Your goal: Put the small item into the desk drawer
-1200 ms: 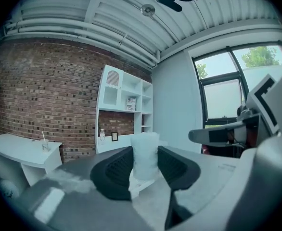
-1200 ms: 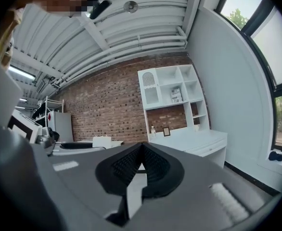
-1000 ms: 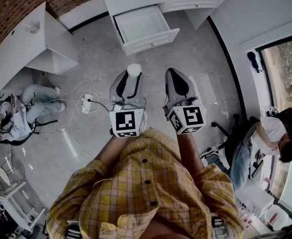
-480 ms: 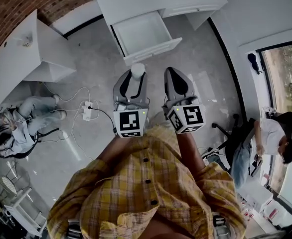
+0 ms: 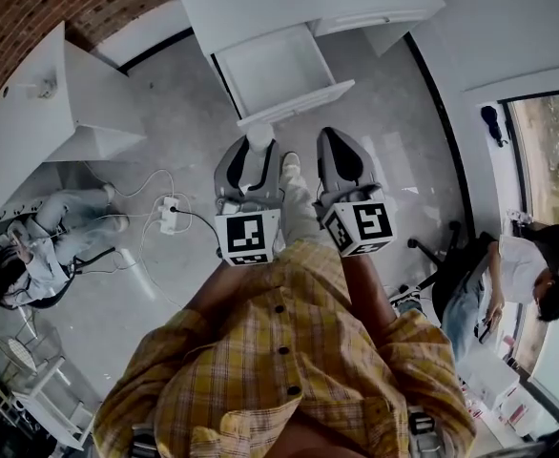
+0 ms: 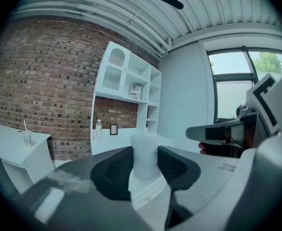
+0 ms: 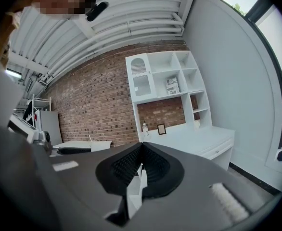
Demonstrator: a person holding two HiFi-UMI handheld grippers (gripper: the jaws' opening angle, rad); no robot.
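Head view: the left claw (image 5: 253,156) is clamping the white item (image 5: 258,135) at its tips, jaws standing wide around it. The open drawer (image 5: 279,65) is lying just ahead at 12 o'clock, and the right claw (image 5: 333,143) is sitting beside at 3 o'clock, no nearer. Left gripper view: the item (image 6: 145,153) is standing upright between both pads, long axis running 12 to 6. Right gripper view: the jaws are pressing together on nothing, so I judge the left claw is making the drop.
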